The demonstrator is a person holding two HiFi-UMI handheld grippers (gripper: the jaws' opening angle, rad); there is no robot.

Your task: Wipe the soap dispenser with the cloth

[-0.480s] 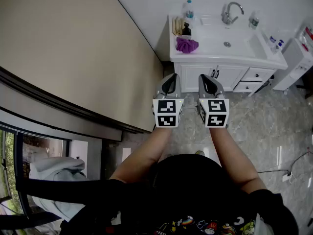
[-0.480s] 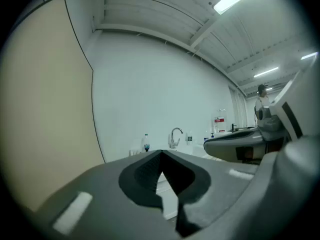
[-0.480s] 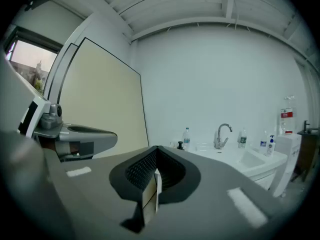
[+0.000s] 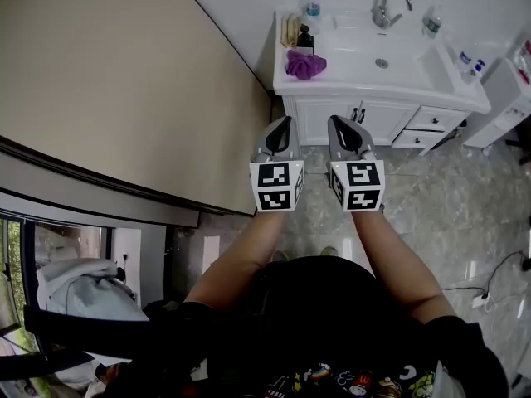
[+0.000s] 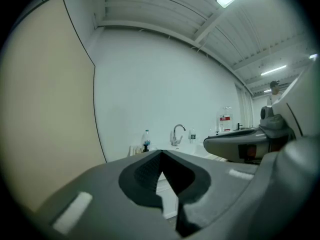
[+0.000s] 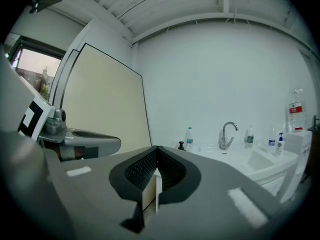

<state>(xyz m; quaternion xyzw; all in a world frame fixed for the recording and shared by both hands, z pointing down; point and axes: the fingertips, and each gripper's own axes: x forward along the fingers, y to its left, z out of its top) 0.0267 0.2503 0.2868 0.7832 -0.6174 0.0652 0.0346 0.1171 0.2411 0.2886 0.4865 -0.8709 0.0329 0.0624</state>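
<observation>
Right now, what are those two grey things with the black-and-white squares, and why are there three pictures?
A person holds two grabbing tools: the left gripper and the right gripper. The squared cubes are part of them. One picture comes from a camera on the person's head, looking down; the other two come from cameras riding on each tool. Both tools are shut and hold nothing. Ahead, on the white sink counter, a purple cloth lies beside a dark soap dispenser.
</observation>
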